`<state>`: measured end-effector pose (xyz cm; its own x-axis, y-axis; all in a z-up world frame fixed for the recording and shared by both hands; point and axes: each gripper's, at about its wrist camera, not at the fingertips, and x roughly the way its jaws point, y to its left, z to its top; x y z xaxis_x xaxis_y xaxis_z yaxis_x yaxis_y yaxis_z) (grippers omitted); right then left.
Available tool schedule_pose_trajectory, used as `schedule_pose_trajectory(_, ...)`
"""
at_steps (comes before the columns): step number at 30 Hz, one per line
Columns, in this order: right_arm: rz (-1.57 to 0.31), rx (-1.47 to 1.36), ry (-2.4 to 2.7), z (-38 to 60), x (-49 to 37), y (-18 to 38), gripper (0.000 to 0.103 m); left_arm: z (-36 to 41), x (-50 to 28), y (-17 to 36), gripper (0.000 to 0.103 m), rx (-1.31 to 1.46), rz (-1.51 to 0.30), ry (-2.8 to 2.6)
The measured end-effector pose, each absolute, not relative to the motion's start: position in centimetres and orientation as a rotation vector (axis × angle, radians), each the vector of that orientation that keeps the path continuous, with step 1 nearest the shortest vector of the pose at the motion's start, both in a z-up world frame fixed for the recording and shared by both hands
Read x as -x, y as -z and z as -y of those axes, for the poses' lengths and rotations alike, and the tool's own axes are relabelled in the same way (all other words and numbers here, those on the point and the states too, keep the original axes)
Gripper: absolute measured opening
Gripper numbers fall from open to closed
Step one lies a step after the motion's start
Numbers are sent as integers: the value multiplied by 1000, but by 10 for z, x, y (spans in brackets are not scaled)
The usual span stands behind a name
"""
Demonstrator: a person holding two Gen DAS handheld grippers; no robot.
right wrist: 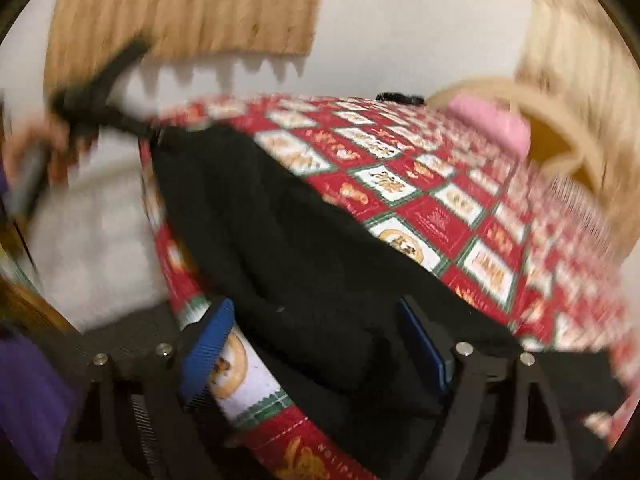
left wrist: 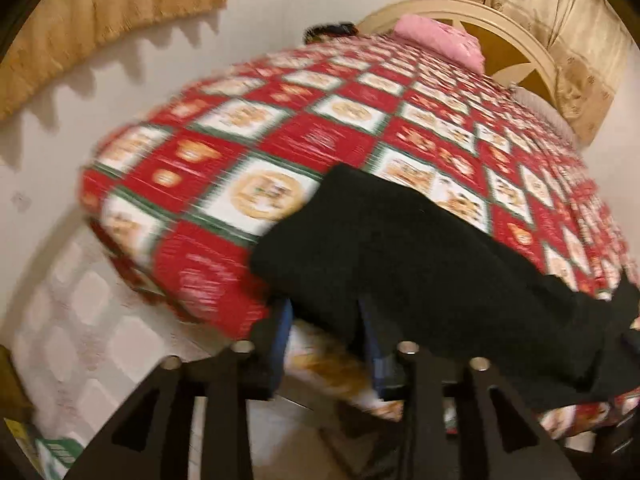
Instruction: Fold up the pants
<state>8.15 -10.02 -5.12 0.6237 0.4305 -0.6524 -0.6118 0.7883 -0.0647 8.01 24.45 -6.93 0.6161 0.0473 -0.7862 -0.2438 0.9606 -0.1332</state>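
Black pants (left wrist: 420, 248) lie spread along the near edge of a bed with a red and white patterned cover (left wrist: 240, 128). My left gripper (left wrist: 326, 308) is at the pants' near hem. Its jaws stand a little apart, with bedcover showing in the gap and no pad pressing on cloth. In the right wrist view the pants (right wrist: 288, 240) run from the far left corner toward me. My right gripper (right wrist: 316, 304) is open wide, and a fold of the pants lies loose between its blue pads (right wrist: 208, 344). The left gripper (right wrist: 148, 130), blurred, is at the pants' far corner, held by a hand (right wrist: 32, 148).
A pink pillow (left wrist: 440, 36) lies by the curved cream headboard (left wrist: 520, 40) at the bed's far end. Gold curtains (left wrist: 100, 12) hang on the white wall. Pale tiled floor (left wrist: 80, 320) runs along the bed's left side. A purple sleeve (right wrist: 28, 400) is at lower left.
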Motion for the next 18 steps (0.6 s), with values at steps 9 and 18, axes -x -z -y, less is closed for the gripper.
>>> schedule_pose_trajectory(9,-828,40,-863,76,-194,41,82,-247,-81,55,39,189,-777,-252)
schedule_pose_trajectory(18,-1110,18,-961,43,-208,84,77,-252,-81,71,39,277,-817,-199)
